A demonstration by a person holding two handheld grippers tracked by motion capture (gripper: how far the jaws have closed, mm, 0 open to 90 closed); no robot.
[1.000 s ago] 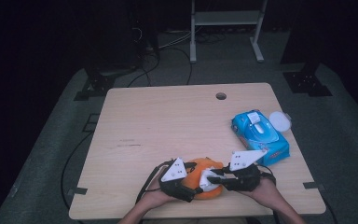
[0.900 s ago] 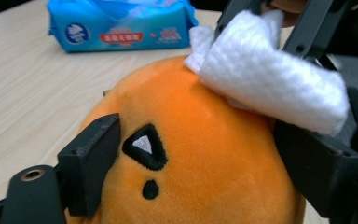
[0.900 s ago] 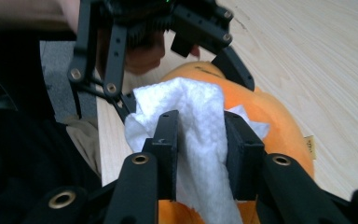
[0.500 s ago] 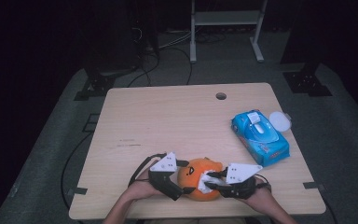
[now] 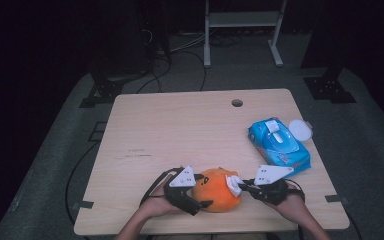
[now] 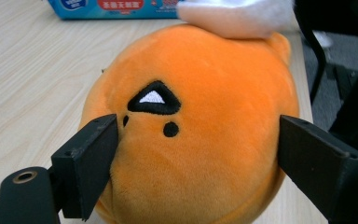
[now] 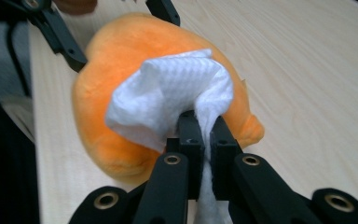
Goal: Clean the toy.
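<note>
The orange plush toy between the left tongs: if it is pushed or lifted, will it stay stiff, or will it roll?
The orange plush toy is probably soft: its fabric dents where a left pad presses in. It is likely light for its size, being stuffed fleece. Its rounded body may rock or roll on the table when the white wipe pushes it.

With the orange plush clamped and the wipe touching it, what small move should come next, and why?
Probably a short wiping stroke across the plush. The right gripper is shut on the white wipe, which lies bunched against the orange plush toy, and the left gripper has it squeezed between its jaws on the table, so it looks steadied.
</note>
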